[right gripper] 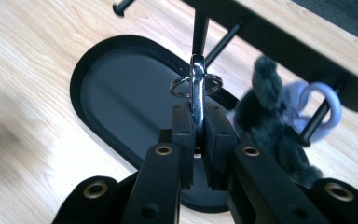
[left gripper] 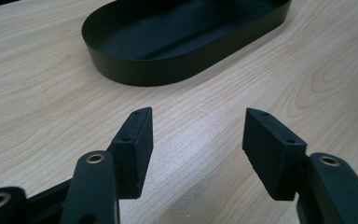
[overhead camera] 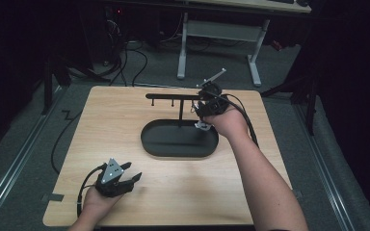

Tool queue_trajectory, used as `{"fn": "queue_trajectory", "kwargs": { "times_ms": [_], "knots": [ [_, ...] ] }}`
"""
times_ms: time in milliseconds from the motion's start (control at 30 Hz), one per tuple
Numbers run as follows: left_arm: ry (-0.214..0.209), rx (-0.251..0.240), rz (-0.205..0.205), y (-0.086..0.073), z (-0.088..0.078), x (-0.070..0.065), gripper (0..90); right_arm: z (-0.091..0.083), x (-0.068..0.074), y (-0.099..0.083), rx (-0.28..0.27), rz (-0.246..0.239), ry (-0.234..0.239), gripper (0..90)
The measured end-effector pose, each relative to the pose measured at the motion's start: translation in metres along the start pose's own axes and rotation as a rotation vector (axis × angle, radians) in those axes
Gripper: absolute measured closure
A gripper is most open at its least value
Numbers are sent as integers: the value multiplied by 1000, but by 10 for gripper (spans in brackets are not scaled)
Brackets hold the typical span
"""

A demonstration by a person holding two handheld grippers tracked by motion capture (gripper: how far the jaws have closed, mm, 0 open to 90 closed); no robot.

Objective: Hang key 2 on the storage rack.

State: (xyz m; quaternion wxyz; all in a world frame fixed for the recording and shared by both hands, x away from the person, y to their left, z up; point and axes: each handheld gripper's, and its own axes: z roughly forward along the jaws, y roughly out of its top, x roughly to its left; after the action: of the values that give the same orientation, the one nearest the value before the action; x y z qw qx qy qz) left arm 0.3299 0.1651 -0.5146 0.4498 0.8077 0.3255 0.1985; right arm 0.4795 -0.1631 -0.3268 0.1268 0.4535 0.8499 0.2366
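Landmark: the black oval tray (overhead camera: 179,139), sitting near the centre of the wooden table (overhead camera: 101,125). Left of and nearer than the tray, the left gripper (overhead camera: 131,180) is resting low over bare wood in the person's left hand (overhead camera: 94,199), its grey three-cornered plate facing up. In the left gripper view its jaws are standing wide apart with nothing between them, pointing toward the tray's near wall (left gripper: 168,74), well apart from it. Rising from the tray's far side, a black stand (overhead camera: 180,108) is carrying a horizontal bar (overhead camera: 171,96) with short pegs hanging under it. At the tray's right end, the right gripper (overhead camera: 200,115) is hovering in the person's right hand (overhead camera: 229,120), beside the bar's right end. In the right gripper view its jaws are pressing closed on a silver metal clasp (right gripper: 196,88), which is standing upright above the tray floor with a thin split ring (right gripper: 196,86) threaded through it. Just right of the clasp, a dark grey furry pom-pom (right gripper: 270,126) is dangling against a pale lilac loop (right gripper: 314,109), which is hanging around one peg (right gripper: 319,119) of the bar.
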Motion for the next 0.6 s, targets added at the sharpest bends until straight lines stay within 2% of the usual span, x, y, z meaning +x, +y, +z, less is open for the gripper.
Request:
{"fn": "queue_trajectory", "kwargs": {
  "times_ms": [400,600],
  "knots": [
    [-4,3,2,0,1,-1,439,11,-5,11,-10,21,-42,848],
    [-4,5,-1,-1,1,0,439,11,-15,2,3,58,-62,847]
  ]
}}
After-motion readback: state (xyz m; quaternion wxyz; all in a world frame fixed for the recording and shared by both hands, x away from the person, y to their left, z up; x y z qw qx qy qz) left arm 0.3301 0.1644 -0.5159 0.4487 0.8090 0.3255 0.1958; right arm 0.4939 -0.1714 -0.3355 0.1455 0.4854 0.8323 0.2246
